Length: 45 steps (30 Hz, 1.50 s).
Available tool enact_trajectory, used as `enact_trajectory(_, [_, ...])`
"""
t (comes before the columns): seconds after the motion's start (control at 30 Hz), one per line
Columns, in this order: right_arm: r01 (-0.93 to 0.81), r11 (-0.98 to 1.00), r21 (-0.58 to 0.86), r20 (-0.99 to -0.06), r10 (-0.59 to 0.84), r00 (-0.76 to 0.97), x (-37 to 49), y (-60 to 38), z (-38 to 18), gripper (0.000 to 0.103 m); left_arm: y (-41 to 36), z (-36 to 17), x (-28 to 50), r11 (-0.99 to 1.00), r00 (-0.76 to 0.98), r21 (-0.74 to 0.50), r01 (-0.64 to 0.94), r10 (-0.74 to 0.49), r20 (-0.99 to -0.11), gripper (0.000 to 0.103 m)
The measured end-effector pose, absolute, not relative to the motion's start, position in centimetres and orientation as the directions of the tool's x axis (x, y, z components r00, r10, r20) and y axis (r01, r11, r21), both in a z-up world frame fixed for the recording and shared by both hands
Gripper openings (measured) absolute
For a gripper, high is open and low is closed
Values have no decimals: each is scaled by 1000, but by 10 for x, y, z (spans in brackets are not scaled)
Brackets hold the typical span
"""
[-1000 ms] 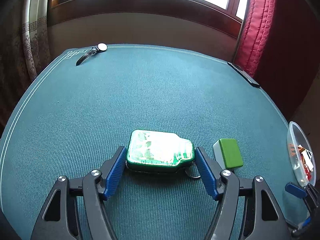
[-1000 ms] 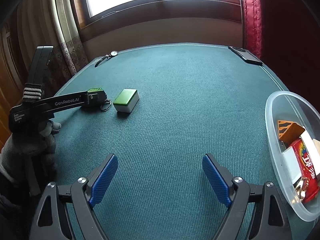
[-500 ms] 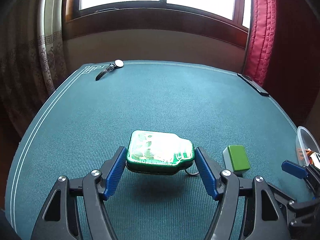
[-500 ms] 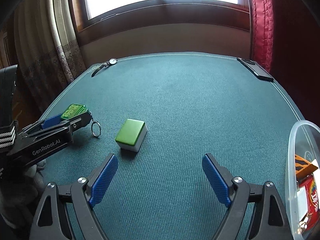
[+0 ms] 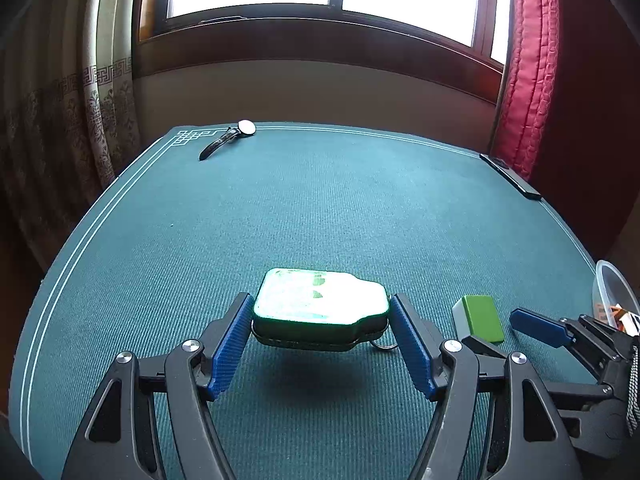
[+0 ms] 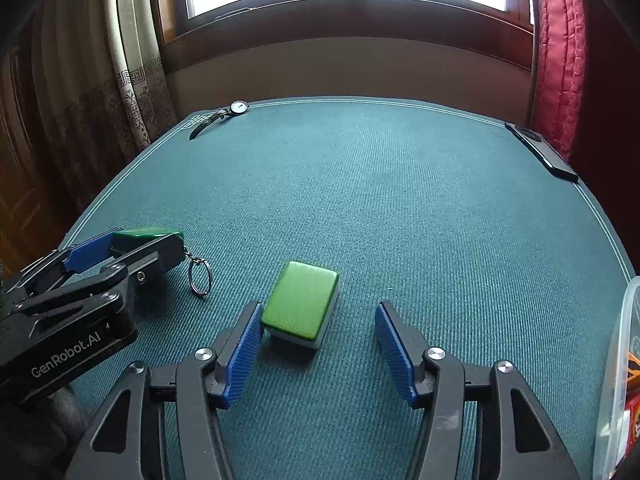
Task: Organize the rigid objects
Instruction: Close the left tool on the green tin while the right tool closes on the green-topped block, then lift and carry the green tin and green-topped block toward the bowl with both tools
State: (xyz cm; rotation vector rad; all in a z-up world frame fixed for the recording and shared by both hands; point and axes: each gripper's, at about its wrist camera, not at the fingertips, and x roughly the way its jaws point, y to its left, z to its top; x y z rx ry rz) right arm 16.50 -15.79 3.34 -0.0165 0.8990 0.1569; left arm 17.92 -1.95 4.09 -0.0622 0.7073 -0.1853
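Note:
My left gripper (image 5: 321, 342) is shut on a flat green keychain tag (image 5: 322, 300) with a metal ring and holds it above the table; a shadow lies beneath it. In the right wrist view the tag (image 6: 140, 234) shows at the left, its key ring (image 6: 199, 276) hanging down. A green and white block (image 6: 302, 308) lies on the green table cloth (image 6: 400, 208). My right gripper (image 6: 316, 350) is open, its fingers on either side of the block's near end, the left pad (image 6: 242, 348) close to it. The block also shows in the left wrist view (image 5: 480, 318).
A clear plastic container (image 6: 624, 380) with small packets stands at the right edge; it also shows in the left wrist view (image 5: 614, 296). A wristwatch (image 6: 224, 114) lies at the far left corner. A black phone (image 6: 544, 152) lies at the far right edge.
My left gripper has lifted the keychain tag off the table. My right gripper has moved left and forward until the green block sits between its open fingers.

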Motion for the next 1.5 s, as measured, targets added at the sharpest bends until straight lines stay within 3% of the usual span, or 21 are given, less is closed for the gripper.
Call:
enact_trajectory(0.2, [-146,989,33,-782,116,612,166,-156,32,35,-21,41,179,979,740,-128,157,-202,-641,70])
enact_trajectory(0.27, [-141,989,34,-782,115,613,166,-158,32,31,-22,41,178,978,738,-131,162,-208,-642,70])
enact_trajectory(0.8, [-92,991,97,-780,133,612,121,-191,36,31,-31,41,176,962,713,-169,213,-271,-646,69])
enact_trajectory(1.27, [-78,995,64,-766,99,635,88,-205,35,31,-42,32,166,958,668,-160,239,-282,-688,70])
enact_trajectory(1.43, [-79,994,74,-765,108,635,88,-207,35,32,-42,30,165,961,662,-157,230,-272,-698,70])
enact_trajectory(1.5, [-78,994,75,-765,108,635,89,-207,34,40,-43,28,167,961,653,-157,229,-271,-707,71])
